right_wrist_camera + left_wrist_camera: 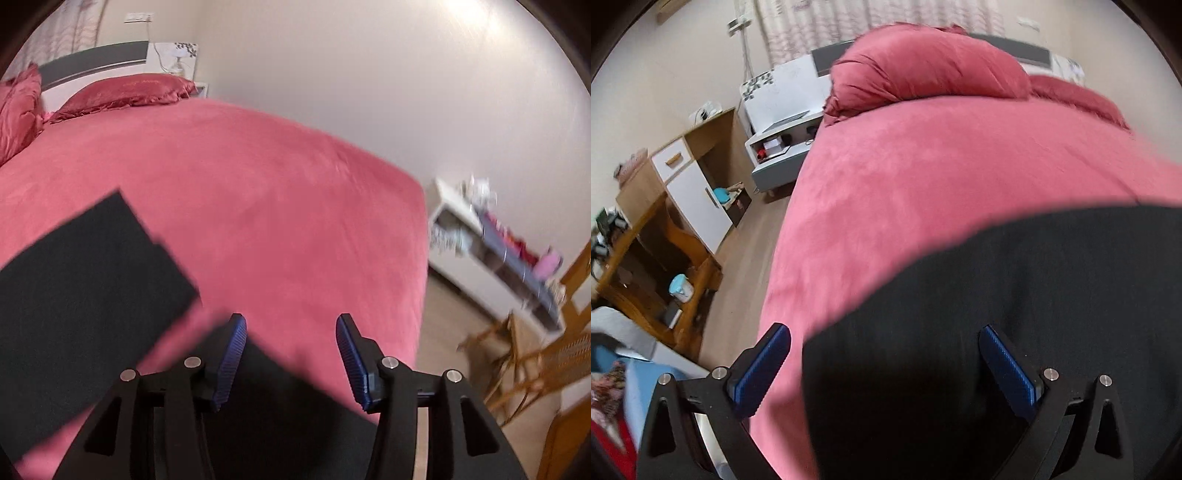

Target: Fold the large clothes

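A large black garment (1015, 295) lies spread on the pink bed (923, 177). In the left wrist view its left edge runs between my open left gripper's (882, 350) blue pads (764, 369), which hold nothing. In the right wrist view the garment shows as a squared-off flap (85, 273) at left and a second dark part (288, 398) below my open, empty right gripper (290, 343). The right gripper hovers just above the cloth near the bed's near edge.
A rolled red duvet (923, 66) and red pillows (125, 92) lie at the bed's head. Left of the bed stand a white nightstand (779, 125) and a wooden desk (665, 221). Right of the bed are a white shelf (495, 254) and wooden chairs (535, 350).
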Tool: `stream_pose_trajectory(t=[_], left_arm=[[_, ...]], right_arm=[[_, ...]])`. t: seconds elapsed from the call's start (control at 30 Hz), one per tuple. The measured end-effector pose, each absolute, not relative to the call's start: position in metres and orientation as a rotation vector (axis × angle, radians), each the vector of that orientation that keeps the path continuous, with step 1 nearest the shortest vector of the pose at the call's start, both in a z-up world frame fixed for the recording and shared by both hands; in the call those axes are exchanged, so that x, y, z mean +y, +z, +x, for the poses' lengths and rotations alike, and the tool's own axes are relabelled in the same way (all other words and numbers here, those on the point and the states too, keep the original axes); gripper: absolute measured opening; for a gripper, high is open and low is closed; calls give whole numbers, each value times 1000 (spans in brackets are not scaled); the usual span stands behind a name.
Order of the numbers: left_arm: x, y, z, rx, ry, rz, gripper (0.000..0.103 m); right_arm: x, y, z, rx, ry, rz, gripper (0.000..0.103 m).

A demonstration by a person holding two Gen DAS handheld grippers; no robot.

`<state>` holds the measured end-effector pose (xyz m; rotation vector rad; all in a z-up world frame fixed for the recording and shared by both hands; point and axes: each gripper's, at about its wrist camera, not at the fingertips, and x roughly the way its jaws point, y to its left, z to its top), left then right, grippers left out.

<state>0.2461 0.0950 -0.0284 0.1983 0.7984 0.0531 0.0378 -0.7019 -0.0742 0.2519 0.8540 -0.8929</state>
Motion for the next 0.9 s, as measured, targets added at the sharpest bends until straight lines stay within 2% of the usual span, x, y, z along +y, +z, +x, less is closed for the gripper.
stream_pose_trajectory(t=[0.2, 0.3, 0.37, 0.53, 0.77, 0.83, 0.9], left_arm=[[66, -33, 134, 681, -5, 287, 103], [51, -58, 106, 750, -42, 372, 103], [53, -71, 97, 769, -25, 393, 103], [68, -73, 99, 811, -6, 269, 103], [74, -79, 100, 799, -11, 232, 103], [76, -80, 100, 800, -14, 227, 103], [77, -82, 101, 800, -17, 224, 103]], right_arm=[[-616, -96, -13, 800, -583, 402, 52], [-590, -106, -6, 828, -491, 422, 57], [-588, -114, 0, 888, -515, 440, 56], [-628, -87, 8, 778, -608, 517, 57], [-660, -96, 71, 856, -624, 659, 58], [-659, -110, 90, 967, -655, 634, 60], [-657, -113, 99, 987, -671, 571, 49]])
